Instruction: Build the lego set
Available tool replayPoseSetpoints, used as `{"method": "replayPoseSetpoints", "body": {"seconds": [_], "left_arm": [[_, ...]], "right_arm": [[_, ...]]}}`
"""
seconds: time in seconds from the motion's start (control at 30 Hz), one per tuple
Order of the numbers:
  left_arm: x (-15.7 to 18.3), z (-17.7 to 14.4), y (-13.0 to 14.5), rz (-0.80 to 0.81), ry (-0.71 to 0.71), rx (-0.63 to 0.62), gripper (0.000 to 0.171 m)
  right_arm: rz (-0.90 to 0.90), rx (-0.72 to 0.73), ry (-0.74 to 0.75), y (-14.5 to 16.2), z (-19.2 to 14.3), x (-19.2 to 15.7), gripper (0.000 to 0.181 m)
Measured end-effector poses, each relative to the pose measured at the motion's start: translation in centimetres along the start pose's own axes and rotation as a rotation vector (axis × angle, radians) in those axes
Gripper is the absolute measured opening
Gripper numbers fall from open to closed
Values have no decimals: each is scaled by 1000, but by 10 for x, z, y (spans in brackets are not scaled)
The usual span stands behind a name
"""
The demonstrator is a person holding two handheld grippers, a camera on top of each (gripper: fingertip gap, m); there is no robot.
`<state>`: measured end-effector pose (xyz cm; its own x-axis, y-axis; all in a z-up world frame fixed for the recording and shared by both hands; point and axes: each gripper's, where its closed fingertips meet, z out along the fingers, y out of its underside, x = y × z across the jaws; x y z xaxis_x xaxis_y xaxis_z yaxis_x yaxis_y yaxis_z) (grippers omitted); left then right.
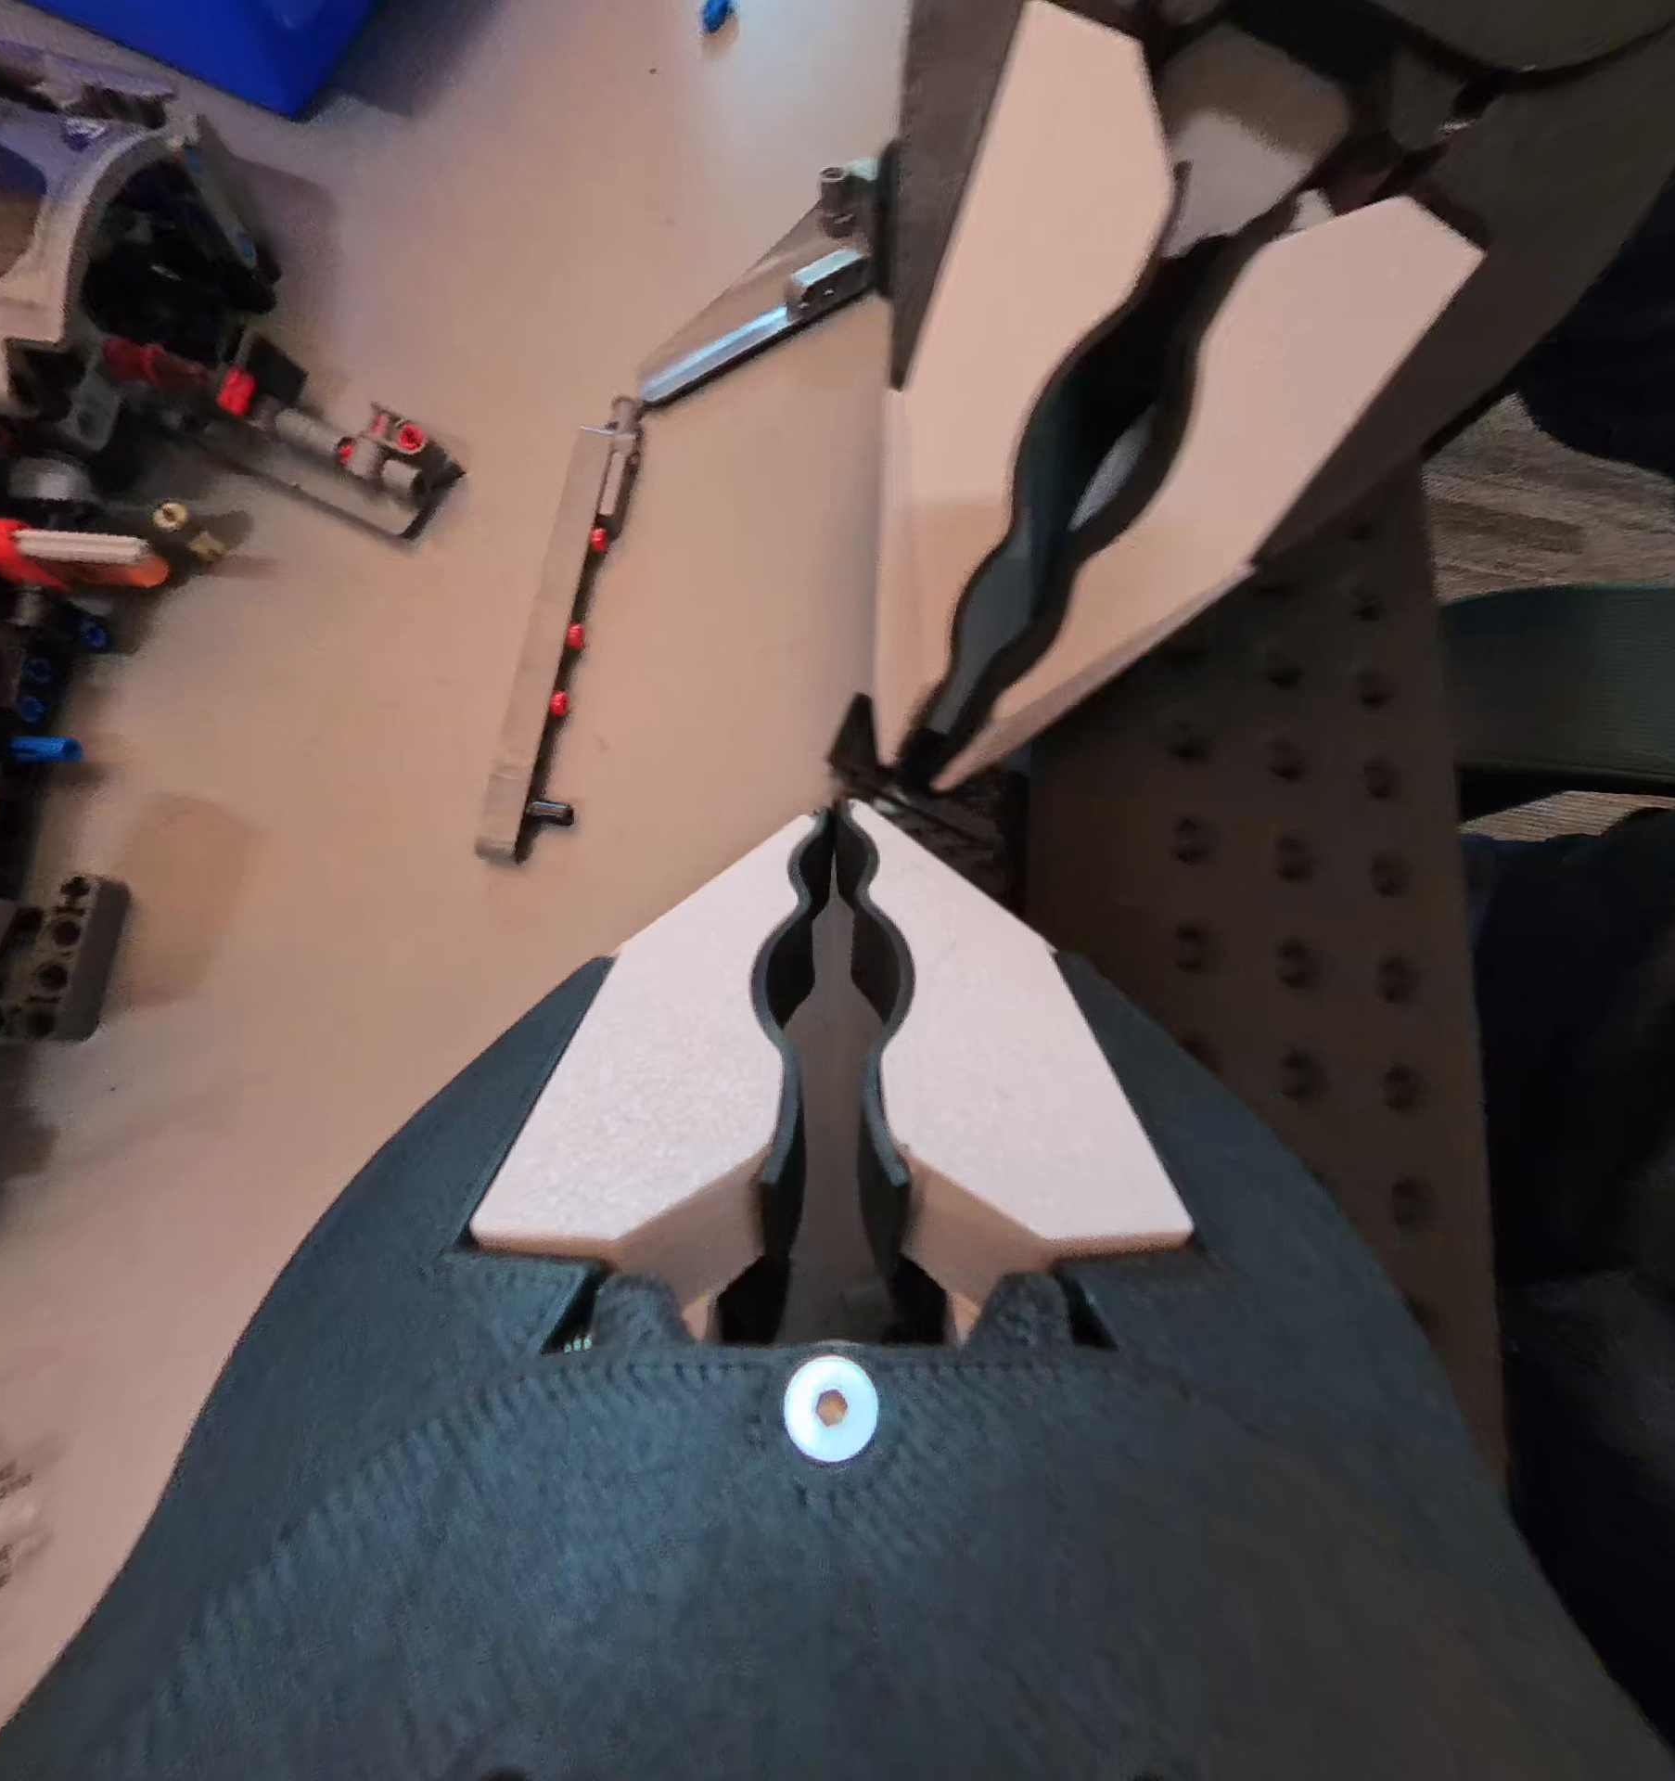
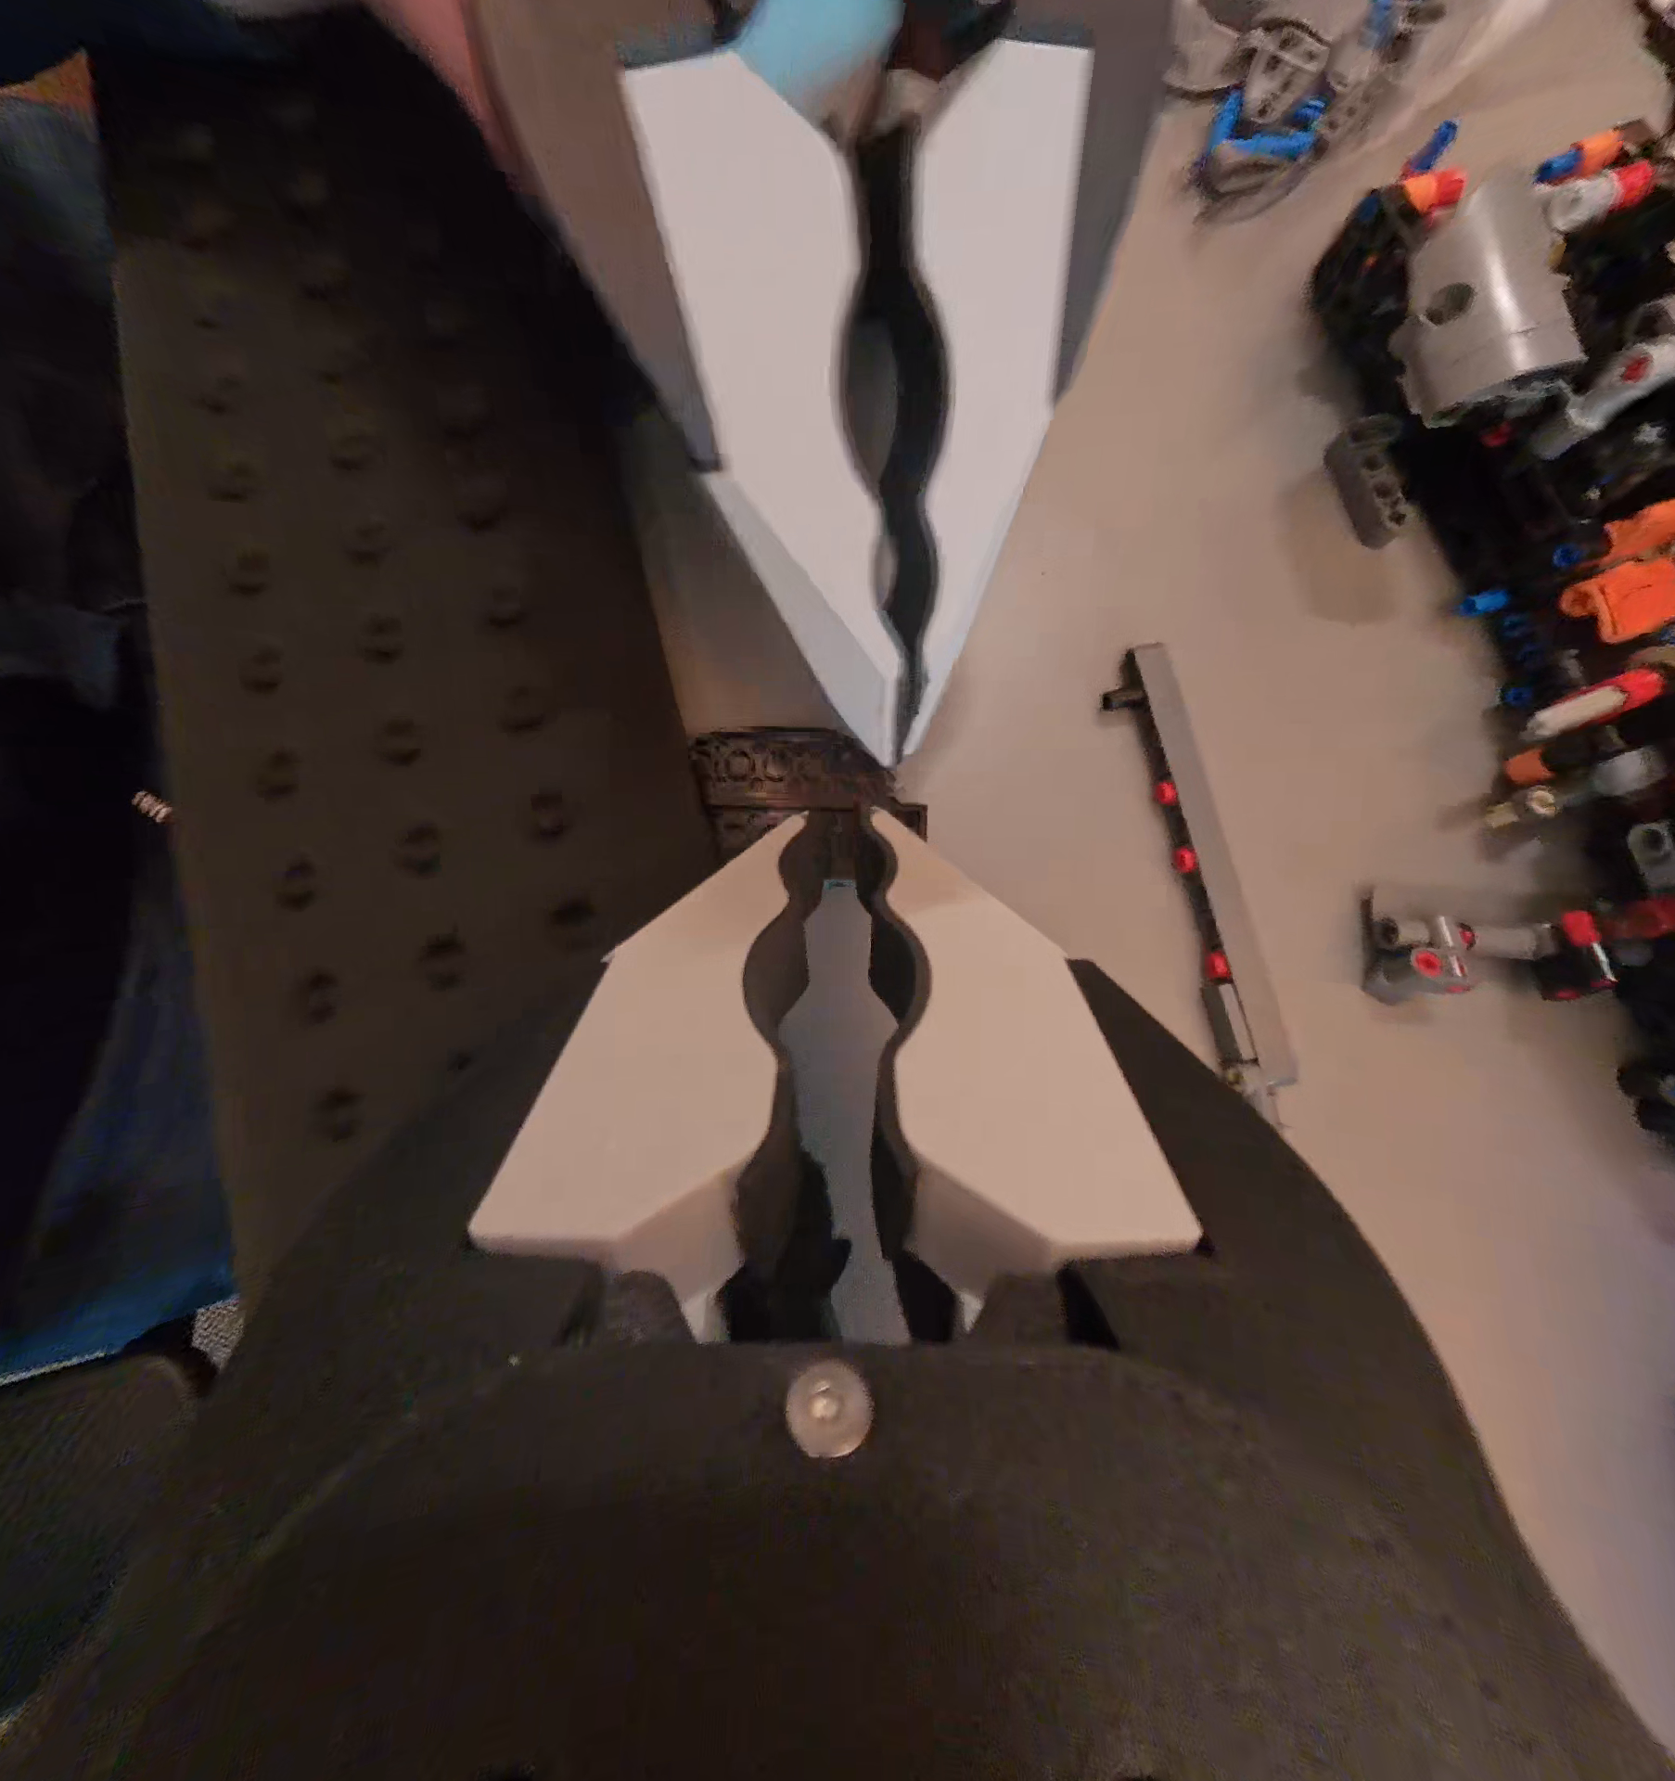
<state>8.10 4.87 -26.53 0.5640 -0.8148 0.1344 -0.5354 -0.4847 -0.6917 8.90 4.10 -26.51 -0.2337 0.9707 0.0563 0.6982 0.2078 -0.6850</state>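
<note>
The biggest thing is the pale table [image 1: 352,1108], and both grippers meet near its edge. Beside this edge stands a dark panel [image 2: 371,598] with rows of round holes.

Next in size is the half-built lego model [image 2: 1527,405], a grey, black and orange mass with blue and red pins. It lies well apart from the grippers, at the far side of the table.

A long grey beam [image 1: 564,636] with three red pins and one black pin lies on the table between the model and the grippers. Beside its upper end lies a grey slanted piece [image 1: 766,308]. A dark grey block with holes [image 1: 48,964] lies near the model.

The smallest thing is the black lego piece [image 2: 785,771], a short part with round holes, at the table edge and next to the dark panel. The left gripper [image 1: 835,814] has its fingers almost together and its tips reach this piece. The right gripper [image 2: 838,838] has a narrow gap at its tips, and the black piece sits in this gap. If either one really clamps it, I cannot tell. The two grippers point tip to tip and hide most of the piece.
</note>
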Motion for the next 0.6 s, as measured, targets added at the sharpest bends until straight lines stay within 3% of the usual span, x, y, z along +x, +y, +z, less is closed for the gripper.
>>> {"method": "replayPoseSetpoints", "body": {"seconds": [0.27,0.4,0.47,0.53,0.6], "left_arm": [[-17,-5,3,-62,-46,17,0],[-21,-6,2,-84,-59,24,2],[-18,-7,-6,-74,-56,54,12],[-13,-6,-13,-48,-50,70,19],[-7,1,-13,-24,-39,41,38]], "right_arm": [[-24,-6,180,-3,4,36,0],[13,92,122,-10,-11,34,25],[-17,63,129,-5,-13,37,44],[-44,4,106,4,-7,35,50],[-56,-51,89,10,2,34,42]]}}
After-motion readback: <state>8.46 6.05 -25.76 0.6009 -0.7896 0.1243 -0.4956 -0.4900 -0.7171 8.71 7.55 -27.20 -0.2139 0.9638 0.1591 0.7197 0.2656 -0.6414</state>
